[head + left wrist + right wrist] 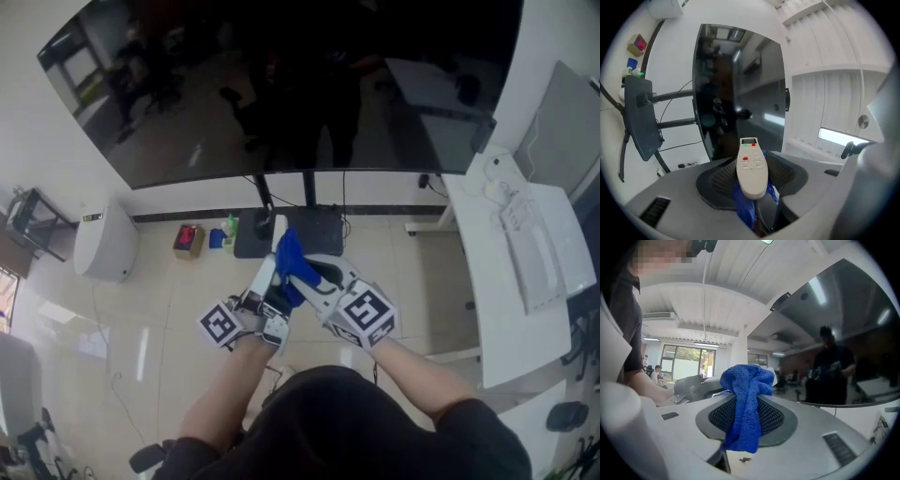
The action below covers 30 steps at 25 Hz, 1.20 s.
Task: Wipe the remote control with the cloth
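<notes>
Head view: cloth (290, 258) partly hides remote (265, 274); left gripper (752, 180) clamps remote, right gripper (746, 416) cloth.

Head camera: mounted on my head, facing forward and steeply down over my forearms to the floor (159, 309). My left gripper (270, 283) and right gripper (306, 281) sit mid-frame, near.

Left gripper camera: sights along the jaws, very close on the remote control (751, 171), rolled sideways toward the dark screen (736, 79).

Right gripper camera: sights along the jaws, very close on the cloth (745, 399), tilted up toward the ceiling (717, 301).

Shared: the screen and the cloth appear in all three views.
</notes>
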Each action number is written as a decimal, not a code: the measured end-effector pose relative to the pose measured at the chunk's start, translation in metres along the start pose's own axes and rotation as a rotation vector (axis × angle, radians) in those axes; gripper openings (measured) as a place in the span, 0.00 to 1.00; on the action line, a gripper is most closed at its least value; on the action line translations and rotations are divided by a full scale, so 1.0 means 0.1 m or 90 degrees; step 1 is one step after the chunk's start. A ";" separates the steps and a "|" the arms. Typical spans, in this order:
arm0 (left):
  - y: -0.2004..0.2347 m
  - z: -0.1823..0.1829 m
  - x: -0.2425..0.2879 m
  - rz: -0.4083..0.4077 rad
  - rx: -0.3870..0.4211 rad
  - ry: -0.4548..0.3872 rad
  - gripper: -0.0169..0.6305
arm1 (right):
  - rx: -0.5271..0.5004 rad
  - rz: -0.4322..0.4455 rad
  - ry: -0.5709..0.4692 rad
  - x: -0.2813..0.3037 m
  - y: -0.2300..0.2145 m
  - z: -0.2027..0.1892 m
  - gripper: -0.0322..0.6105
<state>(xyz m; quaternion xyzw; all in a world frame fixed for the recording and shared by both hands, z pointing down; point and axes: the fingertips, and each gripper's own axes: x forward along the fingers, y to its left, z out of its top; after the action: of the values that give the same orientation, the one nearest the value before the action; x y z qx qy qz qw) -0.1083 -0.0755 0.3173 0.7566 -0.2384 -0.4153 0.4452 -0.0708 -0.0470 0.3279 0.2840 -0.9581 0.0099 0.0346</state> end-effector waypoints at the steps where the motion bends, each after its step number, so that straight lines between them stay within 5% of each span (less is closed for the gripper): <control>1: -0.01 -0.05 -0.01 -0.003 -0.003 0.012 0.33 | 0.001 -0.010 -0.007 -0.02 -0.08 0.03 0.26; 9: -0.03 -0.31 -0.05 -0.022 -0.022 0.068 0.33 | -0.012 -0.081 -0.046 -0.17 -0.66 0.35 0.26; 18: -0.06 0.19 0.17 -0.040 -0.001 0.005 0.33 | -0.034 0.036 -0.014 -0.07 0.06 0.09 0.26; 30: -0.07 -0.58 0.12 -0.051 -0.021 0.122 0.33 | -0.015 -0.046 -0.049 -0.35 -0.65 0.26 0.26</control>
<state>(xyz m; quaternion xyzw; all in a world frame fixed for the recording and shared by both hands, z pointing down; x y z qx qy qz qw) -0.0534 -0.0534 0.3213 0.7946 -0.1573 -0.3621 0.4612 -0.0078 -0.0838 0.2991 0.3180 -0.9480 -0.0135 0.0015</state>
